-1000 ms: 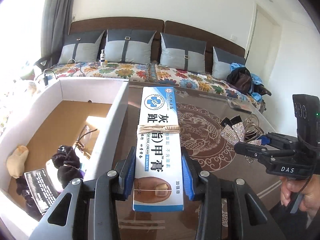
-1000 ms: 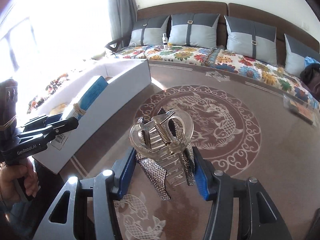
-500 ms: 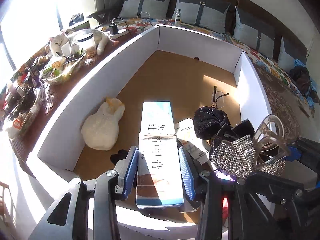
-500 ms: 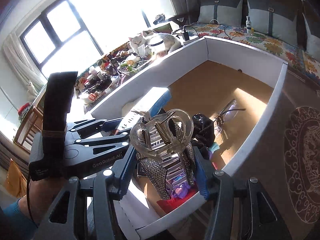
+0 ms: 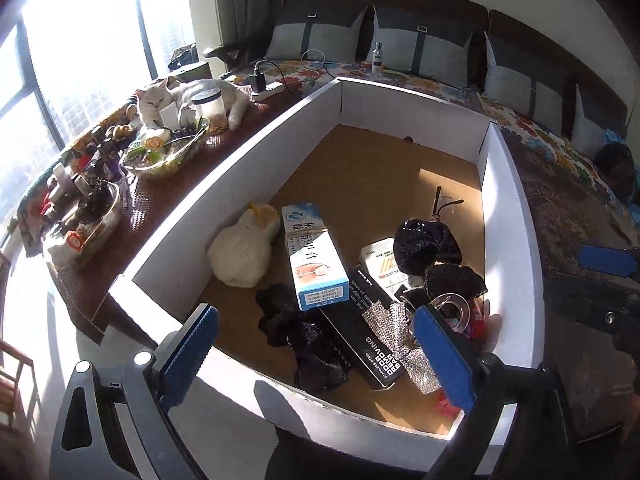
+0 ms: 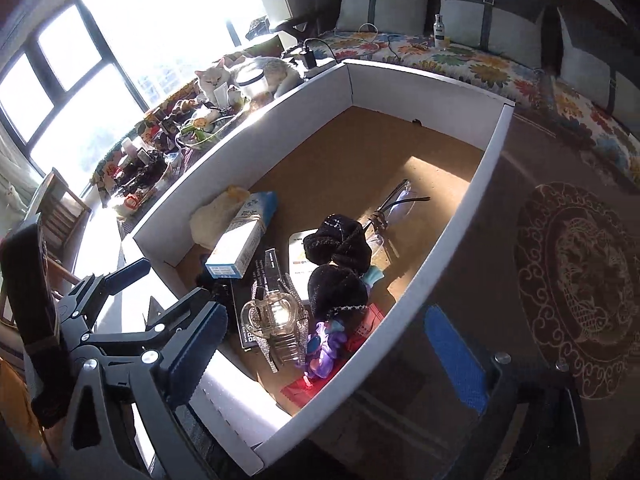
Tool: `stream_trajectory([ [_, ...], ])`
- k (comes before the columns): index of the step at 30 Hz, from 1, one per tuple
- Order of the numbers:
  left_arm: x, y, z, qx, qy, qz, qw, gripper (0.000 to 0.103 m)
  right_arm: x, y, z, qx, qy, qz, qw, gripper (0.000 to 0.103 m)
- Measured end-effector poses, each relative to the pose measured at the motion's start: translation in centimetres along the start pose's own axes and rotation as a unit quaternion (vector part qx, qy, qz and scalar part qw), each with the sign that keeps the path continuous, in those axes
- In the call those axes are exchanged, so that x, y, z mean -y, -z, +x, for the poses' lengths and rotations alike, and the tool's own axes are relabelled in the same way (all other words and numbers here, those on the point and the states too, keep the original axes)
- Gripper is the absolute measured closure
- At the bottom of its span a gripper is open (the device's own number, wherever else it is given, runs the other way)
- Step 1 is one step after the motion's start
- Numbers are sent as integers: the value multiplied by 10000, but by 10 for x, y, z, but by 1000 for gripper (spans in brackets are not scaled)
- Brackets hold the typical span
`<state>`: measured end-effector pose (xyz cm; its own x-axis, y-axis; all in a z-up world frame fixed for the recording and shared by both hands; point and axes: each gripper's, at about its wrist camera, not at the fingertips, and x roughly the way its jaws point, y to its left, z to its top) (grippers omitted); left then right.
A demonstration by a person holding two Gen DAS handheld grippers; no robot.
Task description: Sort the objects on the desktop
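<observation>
While both tongs hang over it, I see the box (image 5: 508, 208) as the biggest thing on the desk (image 6: 500, 240): white walls, brown cardboard floor, its right half in sunlight. Beyond its far wall runs a sofa (image 5: 432, 76) with grey cushions, and on the left by the window lies a white cat (image 5: 192, 96) behind a glass bowl (image 5: 168, 156) of odds and ends.

My left tongs (image 5: 316, 352) are spread wide over the near wall of the box, holding nothing. My right tongs (image 6: 324, 348) are spread wide too, empty, one blue pad over the box's near corner and the other over the desk outside the right wall.

Inside the box, a pale plush toy (image 5: 240, 252) sits near the left wall. Touching its right side lies the cream carton (image 5: 312, 256), long and white-blue, its near end propped up on a black box (image 5: 364, 332) with white lettering. A dark cloth (image 5: 304, 344) lies crumpled beside that, close to the near wall. Two black scrunchies (image 6: 340, 264) lie further right, over a white packet (image 5: 380, 260). The rhinestone bow clip (image 6: 276, 324), with its clear claw on top, rests on the black box's near end, just left of a small purple toy (image 6: 324, 348). Glasses (image 6: 396, 208) lie in the sunlit patch.
</observation>
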<state>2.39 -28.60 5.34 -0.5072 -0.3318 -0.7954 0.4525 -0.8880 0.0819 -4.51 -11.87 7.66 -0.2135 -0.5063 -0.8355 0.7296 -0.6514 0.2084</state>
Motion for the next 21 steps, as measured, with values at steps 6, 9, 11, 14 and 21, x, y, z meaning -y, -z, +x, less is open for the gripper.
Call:
stream_trajectory([
  [6, 12, -9, -28, -223, -125, 207, 9995, 4, -7, -11, -20, -473, 450, 107, 9978, 2],
  [9, 14, -11, -48, -280, -450, 415, 9977, 4, -17, -17, -22, -902, 265, -125, 9955, 2],
  [11, 13, -14, -62, -211, -459, 499, 9975, 4, -23, -20, -32, -824, 253, -180, 9961, 2],
  [14, 3, -20, -75, -403, -7, 364, 9985, 4, -37, -23, -53, -545, 169, -316, 9979, 1],
  [21, -18, -25, -86, -400, 430, -426, 9974, 4, -47, -21, -80, -385, 118, -118, 9991, 0],
])
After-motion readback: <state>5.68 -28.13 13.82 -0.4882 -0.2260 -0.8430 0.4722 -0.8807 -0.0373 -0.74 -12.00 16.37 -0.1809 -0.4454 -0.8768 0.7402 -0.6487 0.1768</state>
